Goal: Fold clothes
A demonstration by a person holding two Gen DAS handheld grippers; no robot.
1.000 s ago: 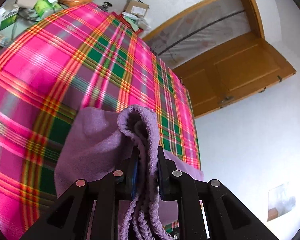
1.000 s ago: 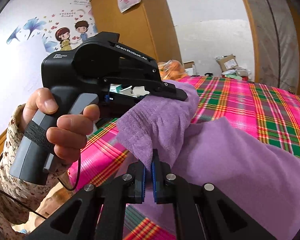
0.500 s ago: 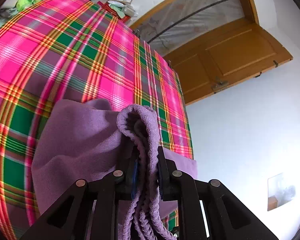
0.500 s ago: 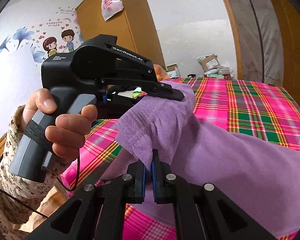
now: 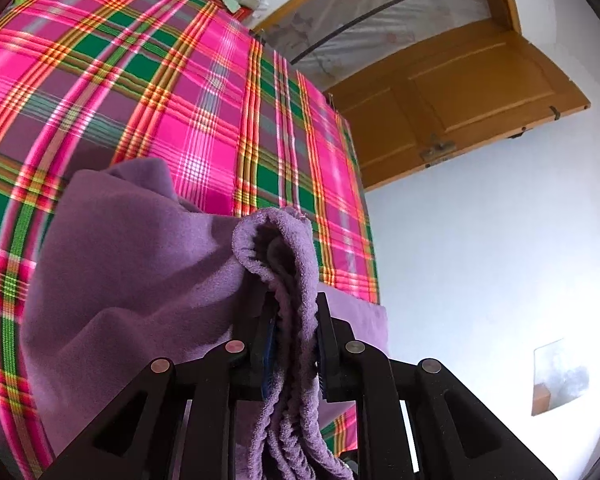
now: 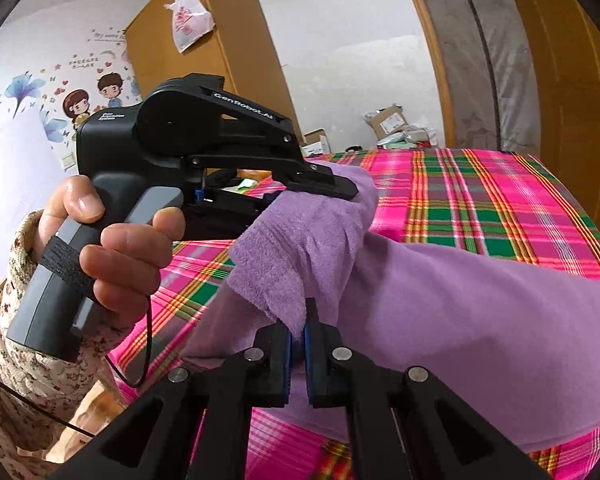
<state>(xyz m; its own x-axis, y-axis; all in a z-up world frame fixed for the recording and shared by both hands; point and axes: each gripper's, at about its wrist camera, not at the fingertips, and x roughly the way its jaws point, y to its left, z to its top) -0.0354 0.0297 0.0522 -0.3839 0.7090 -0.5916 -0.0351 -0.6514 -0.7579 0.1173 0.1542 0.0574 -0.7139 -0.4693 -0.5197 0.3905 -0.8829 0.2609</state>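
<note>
Left gripper (image 5: 294,344) and right gripper (image 6: 297,354) each clamp a bunched edge of the purple fleece garment (image 6: 460,304); pink-green plaid cloth (image 5: 204,120) at 12 o'clock.

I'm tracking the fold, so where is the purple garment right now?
The purple garment is held over the plaid sheet, pinched by the right hand-held gripper and, just left of it, the left hand-held gripper.

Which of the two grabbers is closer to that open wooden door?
Cannot say: both the left gripper and the right gripper pinch the same bunched corner of the purple garment, side by side; the door stands beyond the bed.
</note>
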